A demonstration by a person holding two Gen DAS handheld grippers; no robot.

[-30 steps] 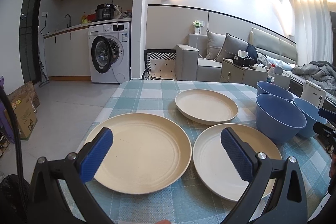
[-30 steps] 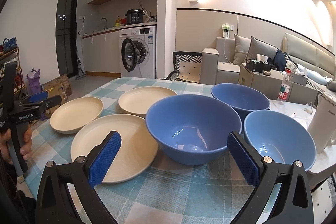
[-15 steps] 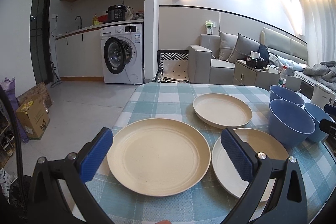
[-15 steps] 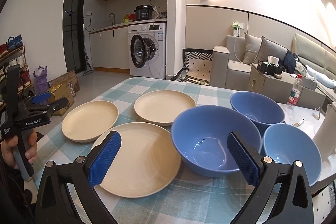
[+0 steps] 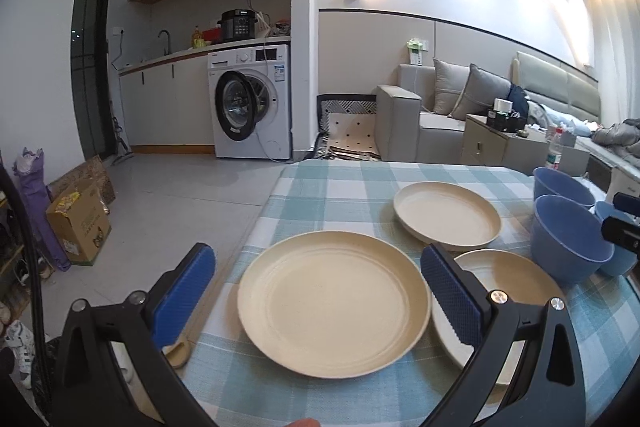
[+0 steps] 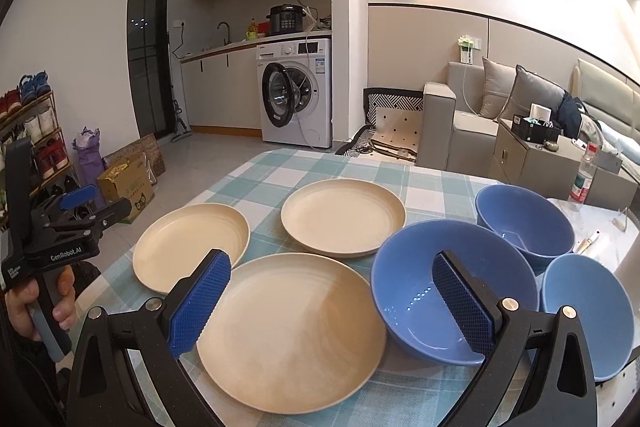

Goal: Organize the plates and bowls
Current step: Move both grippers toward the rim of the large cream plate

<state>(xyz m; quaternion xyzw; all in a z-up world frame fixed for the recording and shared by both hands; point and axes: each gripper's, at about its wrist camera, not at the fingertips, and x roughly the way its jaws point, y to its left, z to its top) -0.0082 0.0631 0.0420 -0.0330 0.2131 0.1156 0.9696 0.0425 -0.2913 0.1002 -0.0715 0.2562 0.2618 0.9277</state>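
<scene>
Three cream plates and three blue bowls sit apart on the checked tablecloth (image 6: 320, 171). In the left wrist view the left plate (image 5: 334, 303) lies just ahead of my open, empty left gripper (image 5: 316, 295), with the near plate (image 5: 516, 283) to its right and the far plate (image 5: 446, 215) behind. In the right wrist view my open, empty right gripper (image 6: 330, 303) hovers over the near plate (image 6: 292, 331), beside the middle bowl (image 6: 452, 291). The far bowl (image 6: 524, 223) and the right bowl (image 6: 588, 311) stand further right. The left gripper (image 6: 80, 205) shows at the left.
The table's left edge (image 5: 256, 227) drops to the floor, with a cardboard box (image 5: 78, 223) below. A water bottle (image 6: 582, 179) and a grey cabinet (image 6: 532, 155) stand beyond the table at the right. A washing machine (image 6: 296, 93) and a sofa are far behind.
Both grippers have pulled back and swung left, so the plates and bowls look smaller and sit further right in each view. Nothing on the table has moved.
</scene>
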